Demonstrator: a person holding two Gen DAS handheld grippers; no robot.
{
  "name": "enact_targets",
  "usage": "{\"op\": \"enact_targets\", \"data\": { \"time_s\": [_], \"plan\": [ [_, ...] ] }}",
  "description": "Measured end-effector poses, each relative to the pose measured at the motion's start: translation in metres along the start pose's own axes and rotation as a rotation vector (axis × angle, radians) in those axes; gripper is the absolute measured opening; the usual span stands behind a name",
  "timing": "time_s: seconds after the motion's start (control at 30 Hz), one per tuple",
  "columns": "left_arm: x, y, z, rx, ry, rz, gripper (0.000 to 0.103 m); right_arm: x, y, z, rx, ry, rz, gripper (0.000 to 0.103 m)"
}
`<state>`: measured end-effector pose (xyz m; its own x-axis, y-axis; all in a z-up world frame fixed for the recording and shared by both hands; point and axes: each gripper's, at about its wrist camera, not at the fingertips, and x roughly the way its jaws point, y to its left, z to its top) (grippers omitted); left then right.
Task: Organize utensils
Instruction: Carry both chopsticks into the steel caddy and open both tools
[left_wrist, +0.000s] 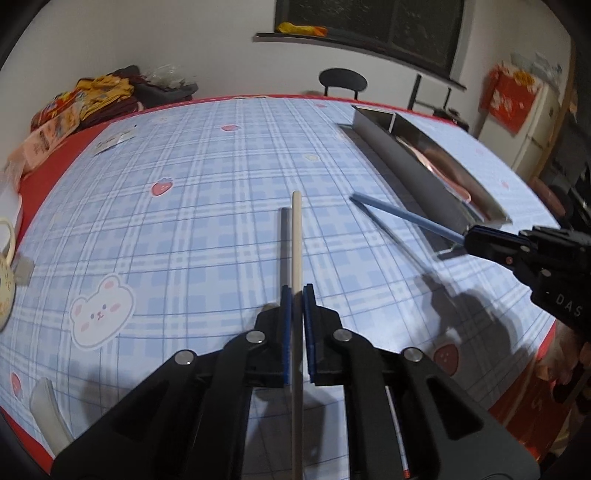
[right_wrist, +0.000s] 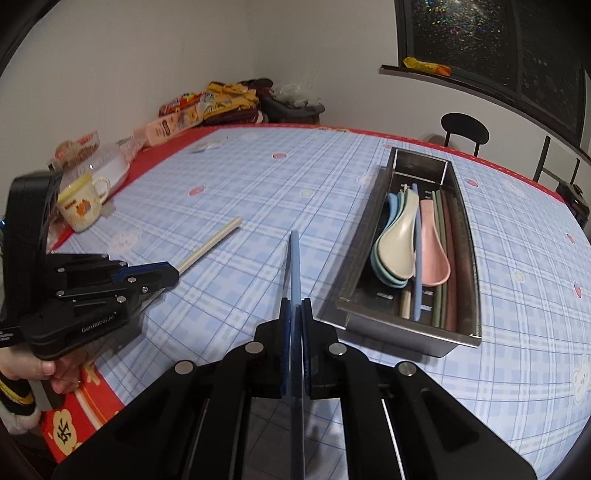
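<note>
While each hand holds a gripper over the bench (left_wrist: 207, 177), both pairs of fingers are pinched on a chopstick. The left gripper (left_wrist: 295, 295) has its fingers pressed on a cream chopstick (left_wrist: 296, 240), which runs straight out ahead between the blue pads and casts a dark shadow on the checked cloth just to its left. From the right wrist view the same gripper (right_wrist: 173, 275) shows at the left edge, the cream chopstick (right_wrist: 210, 245) sticking out of its tip, slanting up toward the middle of the bench. The right gripper (right_wrist: 295, 306) clamps a blue chopstick (right_wrist: 294, 266), which points forward and slightly up, clear of the cloth. In the left wrist view that gripper (left_wrist: 469, 236) comes in from the right, the blue chopstick (left_wrist: 406, 216) reaching left, just in front of the metal tray (left_wrist: 399, 162).

The metal tray (right_wrist: 417, 330) lies lengthwise on the right part of the bench, near the blue chopstick but not touching it. Inside it lie a stack of spoons (right_wrist: 397, 240) in cream and pale blue-green, a pink spoon (right_wrist: 434, 251) beside them, and several chopsticks (right_wrist: 443, 258) in green, pink, blue and cream laid along its length.

A cup (right_wrist: 83, 205) with a cartoon print stands at the left edge of the bench, with snack packets (right_wrist: 207, 105) piled at the far end.
</note>
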<state>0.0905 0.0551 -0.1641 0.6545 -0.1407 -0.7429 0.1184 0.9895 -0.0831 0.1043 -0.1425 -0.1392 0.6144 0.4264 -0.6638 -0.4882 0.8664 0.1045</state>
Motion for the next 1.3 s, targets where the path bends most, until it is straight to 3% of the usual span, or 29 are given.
{"op": "enact_targets", "data": {
  "time_s": [0.43, 0.73, 1.0, 1.3],
  "plan": [
    [-0.015, 0.017, 0.008, -0.129, -0.039, -0.085, 0.010, -0.025, -0.019, 0.013, 0.039, -0.087, 0.031, 0.006],
    [-0.018, -0.009, 0.048, -0.175, -0.065, -0.184, 0.010, -0.028, -0.070, 0.039, 0.140, -0.150, 0.010, 0.006],
    [0.015, -0.053, 0.100, -0.232, -0.042, -0.289, 0.010, 0.007, -0.127, 0.062, 0.290, -0.160, -0.040, 0.006],
    [0.073, -0.098, 0.141, -0.305, 0.026, -0.359, 0.010, 0.026, -0.159, 0.051, 0.386, -0.128, -0.014, 0.006]
  ]
}}
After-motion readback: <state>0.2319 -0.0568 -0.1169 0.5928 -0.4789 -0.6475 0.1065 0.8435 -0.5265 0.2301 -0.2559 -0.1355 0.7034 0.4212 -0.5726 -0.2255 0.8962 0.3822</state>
